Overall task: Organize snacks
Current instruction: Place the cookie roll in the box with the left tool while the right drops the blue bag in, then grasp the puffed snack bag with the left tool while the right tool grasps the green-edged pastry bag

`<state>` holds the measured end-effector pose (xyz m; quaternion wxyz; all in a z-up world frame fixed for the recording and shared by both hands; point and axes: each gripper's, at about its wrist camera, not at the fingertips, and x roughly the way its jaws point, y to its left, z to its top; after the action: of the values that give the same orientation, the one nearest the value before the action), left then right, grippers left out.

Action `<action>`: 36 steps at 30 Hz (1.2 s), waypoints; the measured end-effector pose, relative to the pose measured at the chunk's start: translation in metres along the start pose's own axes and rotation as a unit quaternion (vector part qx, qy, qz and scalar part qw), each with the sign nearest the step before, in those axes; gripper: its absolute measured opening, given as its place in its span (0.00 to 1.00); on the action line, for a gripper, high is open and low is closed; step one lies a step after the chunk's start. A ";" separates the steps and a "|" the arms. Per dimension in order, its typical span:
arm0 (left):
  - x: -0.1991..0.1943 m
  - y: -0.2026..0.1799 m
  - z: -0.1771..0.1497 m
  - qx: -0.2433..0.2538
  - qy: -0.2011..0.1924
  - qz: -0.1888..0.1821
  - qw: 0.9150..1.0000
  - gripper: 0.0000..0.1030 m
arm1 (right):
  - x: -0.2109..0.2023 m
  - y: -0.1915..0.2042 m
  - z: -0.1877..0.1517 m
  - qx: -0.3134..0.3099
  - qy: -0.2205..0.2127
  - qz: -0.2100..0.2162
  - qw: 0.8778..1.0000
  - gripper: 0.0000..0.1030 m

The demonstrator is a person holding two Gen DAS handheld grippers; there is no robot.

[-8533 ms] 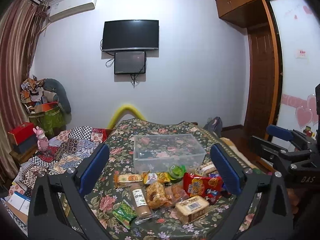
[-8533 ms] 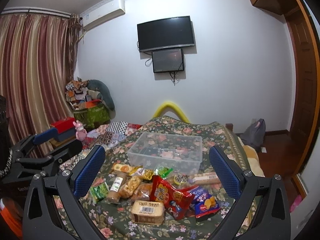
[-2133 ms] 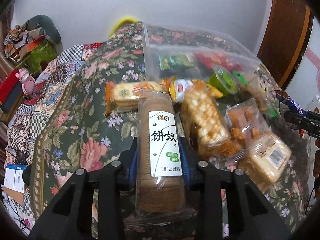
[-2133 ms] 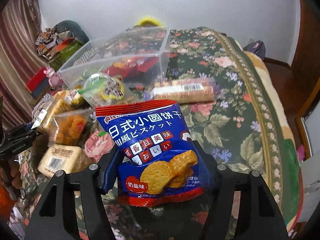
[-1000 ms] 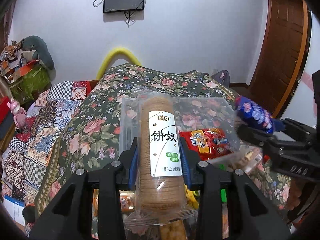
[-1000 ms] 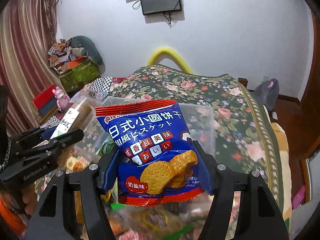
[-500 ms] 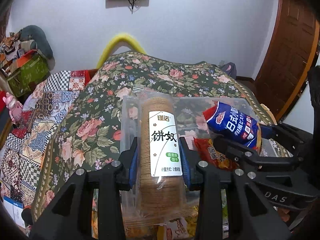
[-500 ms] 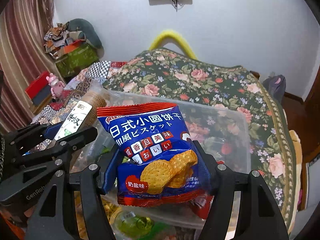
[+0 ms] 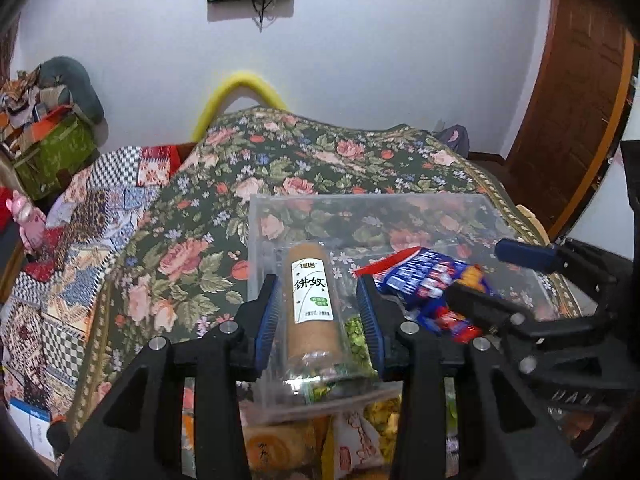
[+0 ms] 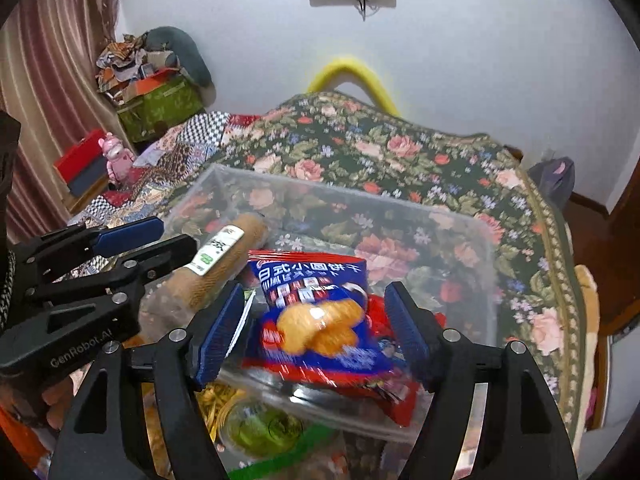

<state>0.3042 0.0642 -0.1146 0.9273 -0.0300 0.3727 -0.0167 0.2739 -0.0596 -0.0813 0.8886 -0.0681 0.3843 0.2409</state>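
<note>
A clear plastic box [image 9: 360, 198] [image 10: 340, 190] stands on the floral bedspread. My left gripper [image 9: 316, 280] hangs over its near left part with its jaws opening. The brown biscuit roll [image 9: 312, 308] lies between the pads with a gap on each side, low in the box. My right gripper [image 10: 315, 286] is over the near right part, jaws opening too. The blue cracker bag [image 10: 320, 320] is blurred between its pads, free of them, dropping onto a red packet [image 10: 400, 404]. Each gripper shows in the other's view: right gripper [image 9: 496, 276], left gripper [image 10: 160, 240].
More snacks lie before the box: a green jelly cup [image 10: 260, 424] and yellow packets [image 9: 280, 448]. A green packet [image 9: 354, 332] is inside. The floral bedspread [image 9: 320, 160] stretches behind, a patchwork quilt [image 9: 80, 240] to the left, a wooden door [image 9: 576, 100] at right.
Both pairs of jaws have widened. The biscuit roll and the blue bag have come off the pads and sunk into the box. Both grippers sit a little closer over the box.
</note>
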 end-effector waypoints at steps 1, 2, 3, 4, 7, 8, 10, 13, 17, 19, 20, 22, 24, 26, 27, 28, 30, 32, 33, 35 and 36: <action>-0.006 0.000 -0.001 0.003 -0.003 -0.001 1.000 0.39 | -0.005 -0.002 0.000 0.001 -0.006 -0.001 1.000 0.68; -0.011 0.001 -0.002 0.006 -0.006 -0.001 1.000 0.42 | -0.012 -0.005 -0.001 0.002 -0.014 0.000 1.000 0.68; -0.017 0.002 -0.004 0.008 -0.009 -0.001 1.000 0.44 | -0.017 -0.007 -0.002 0.003 -0.017 0.001 1.000 0.69; -0.022 0.003 -0.005 0.010 -0.011 0.000 1.000 0.48 | -0.025 -0.011 -0.003 0.004 -0.023 0.000 1.000 0.69; -0.034 0.009 -0.014 0.015 -0.013 0.003 1.000 0.55 | -0.042 -0.019 -0.009 -0.002 -0.036 -0.014 0.999 0.71; -0.037 0.012 -0.020 0.017 -0.008 0.004 1.000 0.56 | -0.047 -0.022 -0.012 -0.003 -0.040 -0.019 0.999 0.74; -0.040 0.019 -0.029 0.013 0.002 0.004 1.000 0.57 | -0.055 -0.029 -0.020 -0.004 -0.043 -0.028 0.999 0.76; -0.042 0.027 -0.044 0.007 0.017 0.004 1.000 0.58 | -0.061 -0.038 -0.033 -0.002 -0.037 -0.034 0.999 0.76; -0.047 0.032 -0.068 0.006 0.037 0.003 0.999 0.58 | -0.061 -0.043 -0.057 0.003 -0.019 -0.031 0.999 0.76; -0.052 0.030 -0.076 0.003 0.042 -0.005 0.999 0.58 | -0.061 -0.044 -0.069 0.005 -0.006 -0.025 1.000 0.76; -0.056 0.029 -0.081 0.001 0.043 -0.013 0.999 0.58 | -0.061 -0.043 -0.075 0.005 -0.001 -0.023 1.000 0.76; -0.060 0.025 -0.086 -0.001 0.045 -0.022 0.999 0.59 | -0.059 -0.042 -0.088 0.004 0.012 -0.018 1.000 0.76; -0.064 0.019 -0.092 0.000 0.046 -0.027 0.999 0.60 | -0.056 -0.040 -0.100 0.003 0.024 -0.013 1.000 0.76; -0.066 0.012 -0.099 0.003 0.050 -0.031 0.998 0.61 | -0.053 -0.038 -0.109 0.005 0.033 -0.008 0.999 0.76; -0.065 0.010 -0.101 0.003 0.052 -0.034 0.998 0.61 | -0.050 -0.036 -0.113 0.006 0.037 -0.002 0.999 0.76; -0.065 0.007 -0.104 0.001 0.055 -0.036 0.998 0.61 | -0.050 -0.036 -0.116 0.006 0.039 0.002 0.999 0.76; -0.061 0.002 -0.109 -0.002 0.066 -0.046 0.997 0.61 | -0.047 -0.033 -0.121 0.006 0.044 0.006 0.999 0.76; -0.057 -0.003 -0.115 -0.002 0.073 -0.051 0.996 0.61 | -0.042 -0.030 -0.122 0.005 0.047 0.008 0.999 0.76; -0.055 -0.005 -0.117 -0.002 0.075 -0.051 0.996 0.61 | -0.039 -0.029 -0.122 0.006 0.049 0.009 0.999 0.76; -0.049 -0.010 -0.120 0.000 0.080 -0.052 0.995 0.61 | -0.031 -0.027 -0.122 0.006 0.053 0.013 0.998 0.76; -0.046 -0.012 -0.121 0.000 0.084 -0.055 0.995 0.61 | -0.028 -0.026 -0.121 0.005 0.055 0.012 0.998 0.76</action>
<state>0.1873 0.0494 -0.1697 0.8905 -0.0488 0.4469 -0.0705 0.1916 -0.1300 -0.1472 0.8634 -0.0725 0.4349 0.2453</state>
